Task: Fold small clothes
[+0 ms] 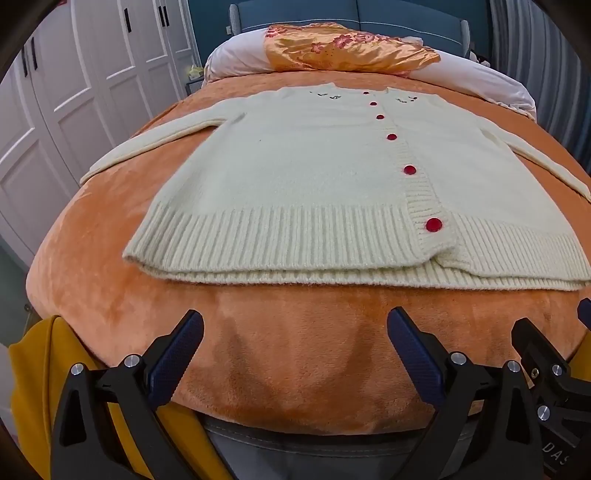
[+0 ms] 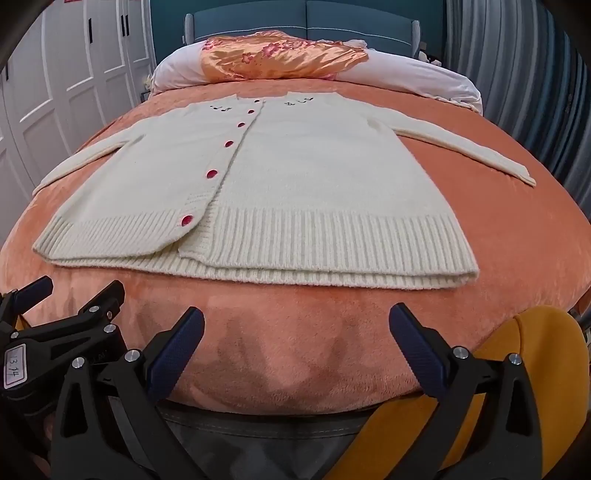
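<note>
Cardigan (image 1: 295, 177) flat | left gripper (image 2: 44, 295) label "1314" | both grippers (image 1: 295, 325) agape, empty

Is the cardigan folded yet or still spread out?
Spread out. The cardigan lies flat on the orange blanket, buttoned, both sleeves stretched sideways, hem unfolded; both open grippers are short of it.

A: Where's the cardigan (image 1: 295, 177)?
B: Flat on the bed (image 1: 295, 350), hem toward us, sleeves spread left and right.
A: Behind it?
B: Pillows (image 2: 424, 77), then the headboard (image 2: 295, 18). Wardrobe (image 1: 74, 92) left.
</note>
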A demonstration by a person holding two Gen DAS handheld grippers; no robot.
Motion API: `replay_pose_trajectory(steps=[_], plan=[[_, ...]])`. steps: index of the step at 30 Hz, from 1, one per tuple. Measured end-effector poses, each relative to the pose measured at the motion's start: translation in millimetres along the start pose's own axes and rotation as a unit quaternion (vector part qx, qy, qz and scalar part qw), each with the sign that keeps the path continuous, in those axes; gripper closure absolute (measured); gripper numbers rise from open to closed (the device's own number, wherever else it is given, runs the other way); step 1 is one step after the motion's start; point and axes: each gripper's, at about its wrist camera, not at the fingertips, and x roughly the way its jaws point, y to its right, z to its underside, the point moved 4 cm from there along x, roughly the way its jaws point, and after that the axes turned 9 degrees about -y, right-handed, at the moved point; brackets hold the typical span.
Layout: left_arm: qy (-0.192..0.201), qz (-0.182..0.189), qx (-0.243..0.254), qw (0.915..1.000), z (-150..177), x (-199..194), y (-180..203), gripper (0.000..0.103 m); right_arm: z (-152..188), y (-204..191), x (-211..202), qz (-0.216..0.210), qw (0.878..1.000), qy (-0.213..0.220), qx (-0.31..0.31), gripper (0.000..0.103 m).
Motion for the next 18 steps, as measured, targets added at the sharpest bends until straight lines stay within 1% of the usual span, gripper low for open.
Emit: replay_pose_trajectory(steps=[8, 18], plan=[[-0.002, -0.001, 0.000, 1.0000, 2.4, 5.0, -2.4, 0.006, -1.1, -0.9, 3.1, 0.003, 1.000, -0.005, -0.001, 0.005], [-0.003, -0.008, 0.006, 0.9999, 4.8, 9.1, 4.1, 0.006, -1.1, 2.0, 5.7, 0.002, 1.000, -0.010, 0.004, 0.005]])
